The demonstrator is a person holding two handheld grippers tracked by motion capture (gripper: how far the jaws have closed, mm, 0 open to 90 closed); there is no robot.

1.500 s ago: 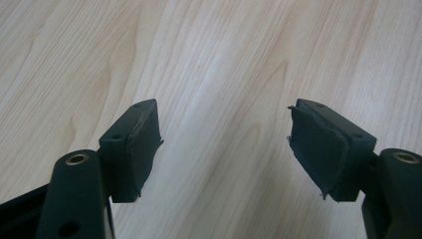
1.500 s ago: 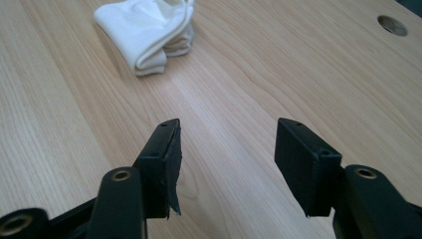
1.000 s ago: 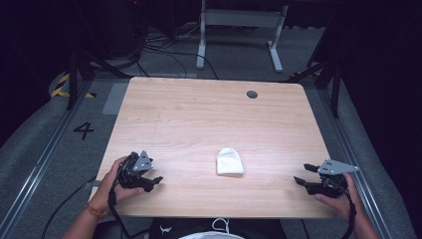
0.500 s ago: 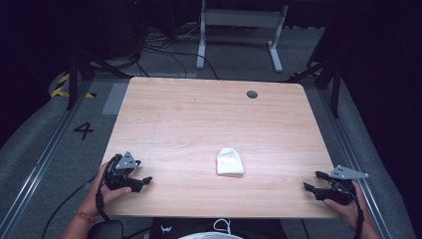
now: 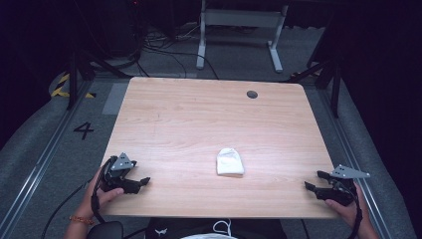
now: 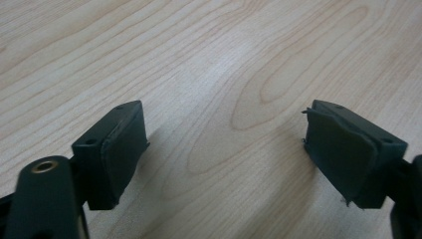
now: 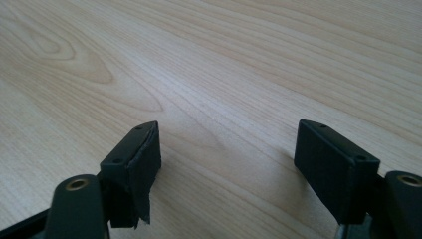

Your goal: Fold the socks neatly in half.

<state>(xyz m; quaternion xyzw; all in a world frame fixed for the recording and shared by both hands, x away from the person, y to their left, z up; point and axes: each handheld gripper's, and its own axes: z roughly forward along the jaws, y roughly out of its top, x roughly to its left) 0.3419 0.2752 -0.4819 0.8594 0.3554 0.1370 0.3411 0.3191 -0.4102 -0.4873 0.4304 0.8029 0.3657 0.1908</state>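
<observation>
Bare table (image 5: 199, 119) all around the white cloth (image 5: 230, 162)

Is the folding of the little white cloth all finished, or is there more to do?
The white cloth already lies folded small, alone on the table. Nothing is in hand: the left gripper and right gripper sit open at the near corners, jaws just widened, empty. Nothing obvious looks left.

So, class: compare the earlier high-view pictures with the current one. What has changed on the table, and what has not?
Both hands drew back toward the near edge. The left gripper slid out toward the near left corner, the right gripper toward the near right corner. Both sets of jaws have just been opening, with nothing between them. The folded white cloth stayed put, untouched, on the table.
</observation>
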